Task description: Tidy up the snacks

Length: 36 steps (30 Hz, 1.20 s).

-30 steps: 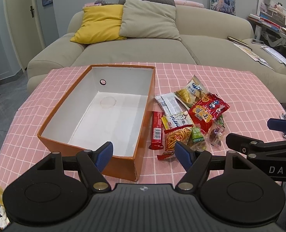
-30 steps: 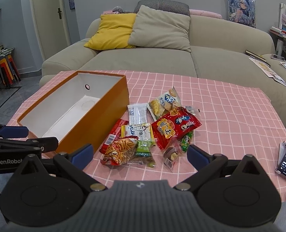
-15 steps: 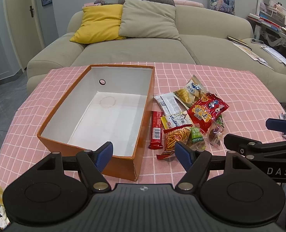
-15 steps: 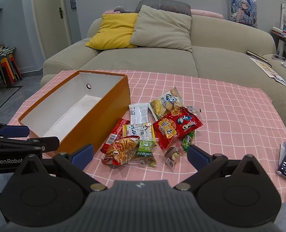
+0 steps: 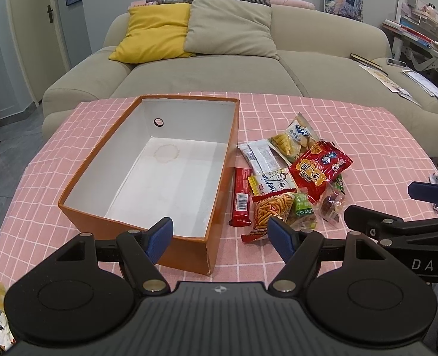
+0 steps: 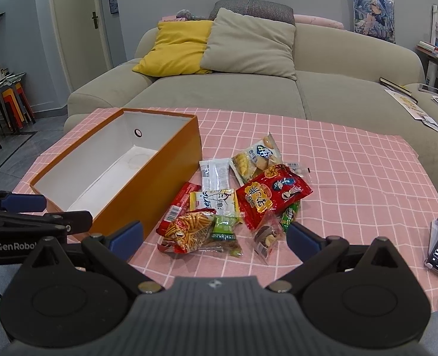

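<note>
A big orange box (image 5: 147,178) sits just ahead of the left gripper (image 5: 220,235), which is wide open and holds nothing. A pile of snack bags (image 6: 233,204) lies ahead of the right gripper (image 6: 216,235), also wide open with nothing in it.

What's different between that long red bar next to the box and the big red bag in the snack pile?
The red bar is narrow and stiff-looking, lying flat on the cloth alongside the orange box; the big red bag is wide, crinkly and puffy. The bar shows a barcode; the bag shows yellow lettering and cartoon figures. The bag rests partly on other packets; the bar lies at the pile's edge. Both are red, sealed and outside the box.
</note>
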Each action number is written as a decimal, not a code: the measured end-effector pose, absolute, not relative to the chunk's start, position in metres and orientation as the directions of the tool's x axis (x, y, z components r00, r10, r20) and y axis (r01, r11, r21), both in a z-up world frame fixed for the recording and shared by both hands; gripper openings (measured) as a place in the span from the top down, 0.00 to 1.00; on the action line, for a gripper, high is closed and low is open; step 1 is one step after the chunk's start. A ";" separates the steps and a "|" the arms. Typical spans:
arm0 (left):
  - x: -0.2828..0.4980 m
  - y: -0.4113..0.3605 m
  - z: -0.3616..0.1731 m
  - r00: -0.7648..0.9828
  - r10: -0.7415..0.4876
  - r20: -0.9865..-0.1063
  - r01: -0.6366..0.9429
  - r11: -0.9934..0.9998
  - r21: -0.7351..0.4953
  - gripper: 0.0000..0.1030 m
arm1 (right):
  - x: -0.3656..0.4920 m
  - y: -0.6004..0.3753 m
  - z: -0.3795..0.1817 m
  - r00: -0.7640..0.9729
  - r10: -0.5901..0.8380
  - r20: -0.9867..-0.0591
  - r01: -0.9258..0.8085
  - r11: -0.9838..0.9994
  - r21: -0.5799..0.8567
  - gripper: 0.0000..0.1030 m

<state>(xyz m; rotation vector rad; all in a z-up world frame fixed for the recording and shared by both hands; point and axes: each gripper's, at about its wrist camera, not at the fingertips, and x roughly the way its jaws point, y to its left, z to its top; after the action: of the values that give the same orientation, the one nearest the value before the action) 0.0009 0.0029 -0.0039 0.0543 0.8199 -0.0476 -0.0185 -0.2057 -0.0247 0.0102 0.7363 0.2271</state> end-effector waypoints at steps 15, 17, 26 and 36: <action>0.001 0.004 -0.003 0.681 -0.023 -0.732 0.063 0.998 0.028 0.17 | -0.018 -0.206 -0.026 0.717 0.213 -0.664 -0.210 0.974 0.087 0.04; 0.001 0.004 -0.003 0.681 -0.023 -0.732 0.063 0.998 0.028 0.17 | -0.019 -0.206 -0.026 0.716 0.213 -0.665 -0.208 0.974 0.088 0.04; 0.001 0.003 -0.003 0.679 -0.043 -0.733 0.073 0.997 0.009 0.18 | -0.018 -0.207 -0.028 0.710 0.216 -0.670 -0.208 0.974 0.092 0.04; 0.003 -0.002 -0.005 0.650 -0.156 -0.744 0.134 0.987 -0.090 0.37 | -0.016 -0.222 -0.045 0.686 0.228 -0.691 -0.205 0.972 0.116 0.04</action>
<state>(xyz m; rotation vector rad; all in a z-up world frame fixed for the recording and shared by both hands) 0.0026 -0.0023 -0.0046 -0.0278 0.8477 -0.1645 -0.0158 -0.2224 -0.0449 0.0304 0.7783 0.2426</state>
